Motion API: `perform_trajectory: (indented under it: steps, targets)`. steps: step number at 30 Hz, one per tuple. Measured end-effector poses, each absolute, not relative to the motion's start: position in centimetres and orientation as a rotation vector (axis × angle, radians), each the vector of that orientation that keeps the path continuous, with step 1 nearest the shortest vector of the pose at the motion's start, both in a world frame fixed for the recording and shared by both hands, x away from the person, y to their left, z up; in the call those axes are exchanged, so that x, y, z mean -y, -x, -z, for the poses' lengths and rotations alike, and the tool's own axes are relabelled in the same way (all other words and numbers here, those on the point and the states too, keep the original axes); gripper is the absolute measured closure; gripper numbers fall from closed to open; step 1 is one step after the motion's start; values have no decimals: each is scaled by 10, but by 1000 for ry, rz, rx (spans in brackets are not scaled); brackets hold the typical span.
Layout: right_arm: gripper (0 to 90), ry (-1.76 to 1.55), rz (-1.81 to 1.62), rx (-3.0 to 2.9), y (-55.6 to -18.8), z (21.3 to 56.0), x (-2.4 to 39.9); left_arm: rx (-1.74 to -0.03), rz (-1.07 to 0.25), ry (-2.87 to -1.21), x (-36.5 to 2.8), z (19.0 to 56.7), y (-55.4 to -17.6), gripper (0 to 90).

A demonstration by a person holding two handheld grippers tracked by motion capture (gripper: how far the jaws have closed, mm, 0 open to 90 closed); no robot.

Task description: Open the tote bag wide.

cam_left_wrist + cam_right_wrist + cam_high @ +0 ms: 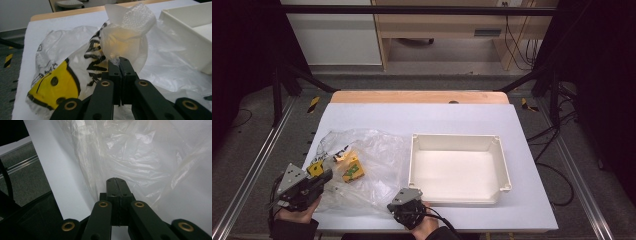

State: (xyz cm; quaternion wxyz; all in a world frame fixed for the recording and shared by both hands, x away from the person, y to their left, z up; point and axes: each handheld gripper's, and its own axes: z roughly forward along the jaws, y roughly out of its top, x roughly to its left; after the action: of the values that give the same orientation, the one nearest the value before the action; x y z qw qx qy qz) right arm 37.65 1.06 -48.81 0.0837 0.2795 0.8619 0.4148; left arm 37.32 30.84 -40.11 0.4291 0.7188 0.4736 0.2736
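Observation:
A crumpled clear plastic bag (372, 150) with yellow and black print lies on the white table, left of a white tray (459, 141). A small yellow and green box (353, 170) sits inside the bag. My left gripper (325, 176) is at the bag's near left corner. In the left gripper view its jaws (120, 61) are shut on a bunched fold of the bag (125, 37), and something yellowish shows through the film. My right gripper (406, 200) is at the bag's near right edge, and its jaws (115, 180) are shut on the thin film (140, 152).
The tray is empty, and its near left corner (185, 15) stands close to the bag. A wooden strip (419, 96) runs along the table's far edge. Metal frame rails (252, 165) flank the table, and cables lie on the floor at the right.

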Motion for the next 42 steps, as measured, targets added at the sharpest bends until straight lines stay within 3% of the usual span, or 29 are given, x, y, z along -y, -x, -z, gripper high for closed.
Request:
perform_trajectory:
  steps: [9, 15, 24, 42]
  targets:
    - [900, -822, -1236, -2572, -376, 488, -15, -1220, -714, -1800, -319, 413, -368, 886]
    - [896, -824, -1240, -2578, -377, 488, -15, -1185, -657, -1768, -325, 416, -367, 885]
    - [900, -811, -1315, -2482, -382, 465, -2, -1172, -654, -1750, -329, 410, -364, 885]
    - [900, -777, -1172, -2537, -385, 487, -14, -1254, -722, -1633, -357, 405, -373, 886]
